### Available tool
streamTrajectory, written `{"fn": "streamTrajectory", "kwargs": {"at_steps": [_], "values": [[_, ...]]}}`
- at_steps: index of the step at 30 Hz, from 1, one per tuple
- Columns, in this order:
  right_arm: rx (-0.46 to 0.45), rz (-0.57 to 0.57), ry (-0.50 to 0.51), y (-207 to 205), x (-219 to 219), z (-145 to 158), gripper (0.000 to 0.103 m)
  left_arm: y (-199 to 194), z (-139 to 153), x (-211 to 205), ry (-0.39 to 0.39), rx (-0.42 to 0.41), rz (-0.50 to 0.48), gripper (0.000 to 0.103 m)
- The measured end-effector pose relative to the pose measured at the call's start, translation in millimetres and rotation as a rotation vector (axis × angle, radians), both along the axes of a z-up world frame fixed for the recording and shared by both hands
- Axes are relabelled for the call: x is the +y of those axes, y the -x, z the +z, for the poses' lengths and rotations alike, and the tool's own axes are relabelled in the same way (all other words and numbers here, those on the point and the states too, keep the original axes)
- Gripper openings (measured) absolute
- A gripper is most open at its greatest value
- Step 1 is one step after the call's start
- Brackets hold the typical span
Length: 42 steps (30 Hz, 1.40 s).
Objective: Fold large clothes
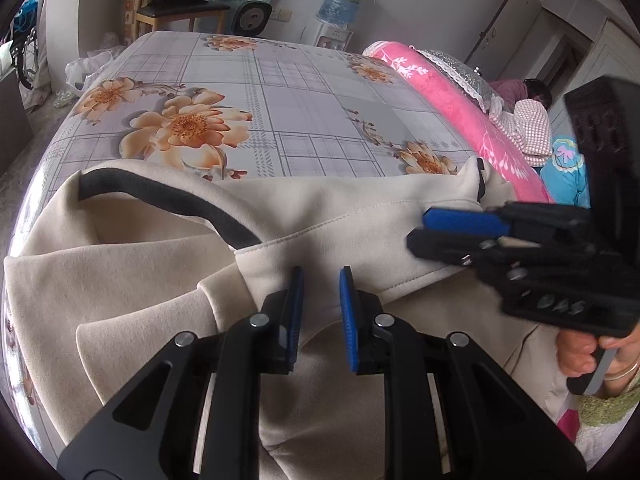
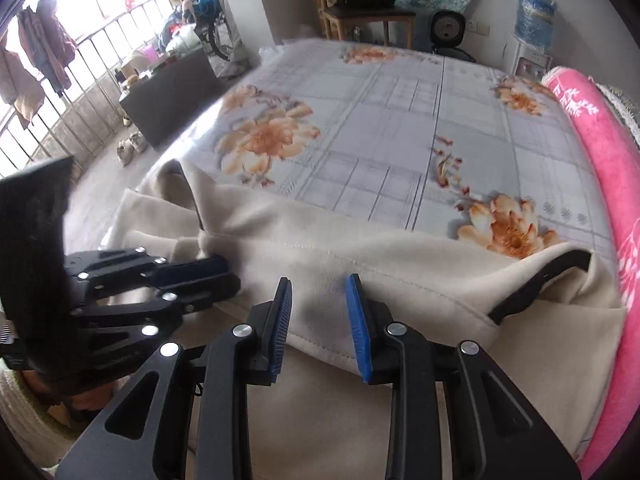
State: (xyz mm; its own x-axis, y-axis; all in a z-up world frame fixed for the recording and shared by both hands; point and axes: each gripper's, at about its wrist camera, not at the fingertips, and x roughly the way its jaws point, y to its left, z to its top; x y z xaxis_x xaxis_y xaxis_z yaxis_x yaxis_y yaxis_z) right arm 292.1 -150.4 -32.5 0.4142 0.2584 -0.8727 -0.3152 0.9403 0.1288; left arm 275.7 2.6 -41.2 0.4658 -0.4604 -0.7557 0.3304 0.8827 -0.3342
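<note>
Your cream garment [image 1: 168, 280], trimmed with a dark band [image 1: 168, 200], lies across the near edge of the bed [image 1: 280, 92], on the floral-and-plaid sheet; part of it hangs off toward you. Its folded upper layer ends in a stitched hem [image 1: 360, 240] that runs side to side, across the line both grippers point along.

Left gripper [image 1: 320, 276]: it points down and forward at that hem, jaws spread a little, with cloth lying under and between the blue pads [image 1: 348, 312] but no pinch visible. In the right wrist view it enters from the left, low against the cloth, and its grip cannot be read there.

Right gripper [image 2: 318, 284]: it also tilts down, jaws parted somewhat wider, straddling the same hem without pressing on it. Your right hand [image 1: 580, 352] holds its handle at the bed's near edge.

Both grippers stand side by side along the hem, the left one nearer the bunched cloth [image 2: 188, 200] at the garment's left end. The next move appears to be closing on the hem, then carrying it away from you across the bed. A pink blanket [image 1: 440, 92] bounds the right side.
</note>
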Motion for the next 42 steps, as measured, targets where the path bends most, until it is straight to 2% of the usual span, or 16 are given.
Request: {"fn": "streamTrajectory", "kwargs": {"at_steps": [4, 7, 9, 11, 15, 18, 20, 21, 23, 25, 27, 30, 33, 35, 37, 42], "values": [[-0.003, -0.027, 0.008, 5, 1, -1, 0.028, -1, -1, 3, 0.027, 0.005, -0.001, 0.018], [-0.059, -0.013, -0.014, 13, 8, 11, 0.028, -2, -2, 6, 0.050, 0.009, -0.003, 0.018], [-0.051, 0.002, -0.007, 12, 15, 2, 0.028, -3, -2, 8, 0.061, 0.013, -0.001, 0.018], [-0.066, 0.006, 0.020, 12, 19, -7, 0.028, -3, -2, 7, 0.060, 0.013, 0.002, 0.018], [-0.080, 0.008, 0.074, 20, 20, 8, 0.028, -2, -2, 6, 0.047, 0.006, 0.003, 0.018], [-0.126, -0.062, 0.113, 28, 1, 14, 0.031, -1, -2, 5, 0.041, 0.001, 0.002, 0.018], [-0.063, -0.091, 0.112, 22, -13, -5, 0.034, -1, -2, 5, 0.038, -0.001, 0.002, 0.018], [-0.071, -0.098, 0.062, 23, -21, -9, 0.035, -1, -2, 4, 0.034, -0.003, 0.002, 0.018], [-0.034, -0.111, 0.016, 21, -32, -6, 0.035, 0, -1, 3, 0.025, -0.004, 0.001, 0.018], [-0.059, -0.151, -0.003, 25, -43, 8, 0.036, 1, -1, 2, 0.020, -0.008, 0.000, 0.018], [-0.086, -0.180, 0.004, 28, -53, 14, 0.037, 1, -1, 2, 0.019, -0.009, 0.005, 0.018], [-0.002, -0.204, -0.003, 21, -67, -8, 0.038, 2, 0, 1, 0.014, -0.008, 0.007, 0.018], [-0.032, -0.202, 0.051, 35, -64, 7, 0.038, 4, 8, 1, -0.012, 0.009, 0.020, 0.020], [-0.078, -0.191, 0.021, 54, -65, 26, 0.045, 13, 22, 4, -0.031, -0.012, 0.042, 0.030], [-0.116, -0.198, 0.026, 76, -68, 43, 0.060, 26, 41, 10, -0.048, -0.041, 0.059, 0.035], [-0.131, -0.167, -0.028, 138, -72, 60, 0.075, 78, 83, 45, -0.096, -0.098, 0.129, 0.044]]}}
